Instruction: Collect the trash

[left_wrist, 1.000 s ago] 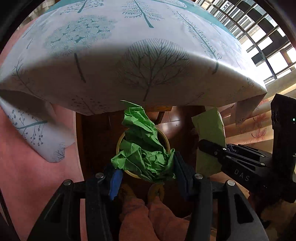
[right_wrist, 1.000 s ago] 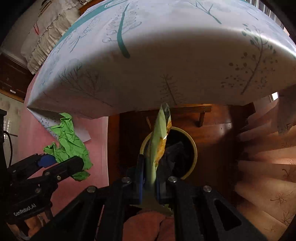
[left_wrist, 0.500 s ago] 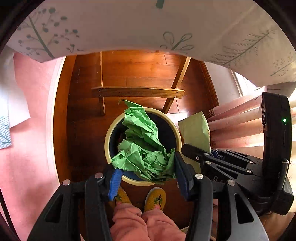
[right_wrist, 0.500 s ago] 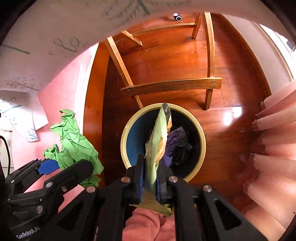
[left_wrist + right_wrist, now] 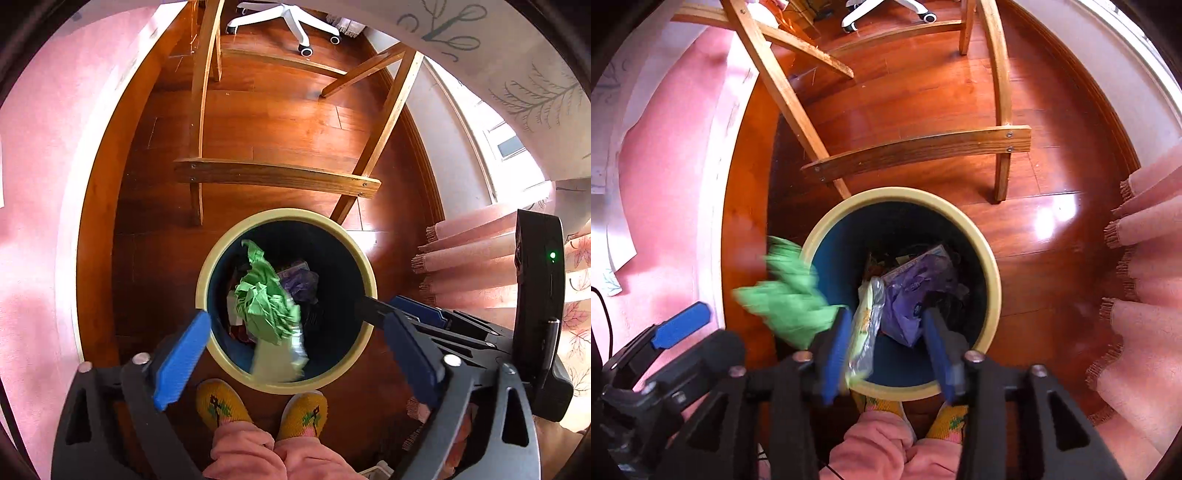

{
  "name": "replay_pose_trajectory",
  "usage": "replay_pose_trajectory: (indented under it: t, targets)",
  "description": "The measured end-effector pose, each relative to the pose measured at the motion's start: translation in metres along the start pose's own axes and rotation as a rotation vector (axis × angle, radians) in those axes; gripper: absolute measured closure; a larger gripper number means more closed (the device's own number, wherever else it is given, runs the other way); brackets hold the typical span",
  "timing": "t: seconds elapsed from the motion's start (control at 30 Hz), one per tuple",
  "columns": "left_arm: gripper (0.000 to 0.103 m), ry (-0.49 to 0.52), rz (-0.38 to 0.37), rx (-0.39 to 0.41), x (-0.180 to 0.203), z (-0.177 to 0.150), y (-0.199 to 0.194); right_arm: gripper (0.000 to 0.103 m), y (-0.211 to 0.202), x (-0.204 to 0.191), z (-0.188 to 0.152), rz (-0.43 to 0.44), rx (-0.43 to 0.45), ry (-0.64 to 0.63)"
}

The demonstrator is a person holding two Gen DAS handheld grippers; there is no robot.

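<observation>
A round trash bin with a cream rim and dark blue inside stands on the wood floor below both grippers; it also shows in the right wrist view. My left gripper is open over it. The crumpled green paper is loose and blurred, falling into the bin; in the right wrist view the green paper is at the bin's left rim. My right gripper is open. The yellow-green snack wrapper hangs free by its left finger, over the bin. Purple trash lies inside.
A wooden chair frame stands just behind the bin, seen also in the right wrist view. A pink wall is to the left, a pink fringed curtain to the right. My yellow slippers are at the bin's near side.
Both grippers tilted down from the table's cloth to over the bin, then opened. The green paper and the snack wrapper left the jaws and drop toward the bin.
</observation>
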State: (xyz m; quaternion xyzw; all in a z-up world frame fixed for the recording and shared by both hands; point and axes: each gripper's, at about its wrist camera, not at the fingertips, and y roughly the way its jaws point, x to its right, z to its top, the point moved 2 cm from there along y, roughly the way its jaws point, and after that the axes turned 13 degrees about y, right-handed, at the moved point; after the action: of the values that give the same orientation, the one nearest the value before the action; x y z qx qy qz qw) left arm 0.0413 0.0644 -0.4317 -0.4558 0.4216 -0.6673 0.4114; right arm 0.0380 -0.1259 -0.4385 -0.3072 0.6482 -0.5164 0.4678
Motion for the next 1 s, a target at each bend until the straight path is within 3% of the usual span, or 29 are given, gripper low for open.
replay_pose_trajectory:
  t: [0.43,0.67,1.0]
  targets:
    - [0.001,0.079,0.069,0.039,0.018,0.004,-0.05,0.051,-0.046,0.002,-0.004,0.032,0.04,0.035]
    - [0.001,0.108,0.117,0.082,0.036,0.024,-0.122,0.051,-0.114,-0.01,-0.001,0.067,0.075,0.041]
    - [0.001,0.077,0.143,0.221,0.061,0.08,-0.257,0.051,-0.243,-0.053,0.024,0.1,0.166,-0.038]
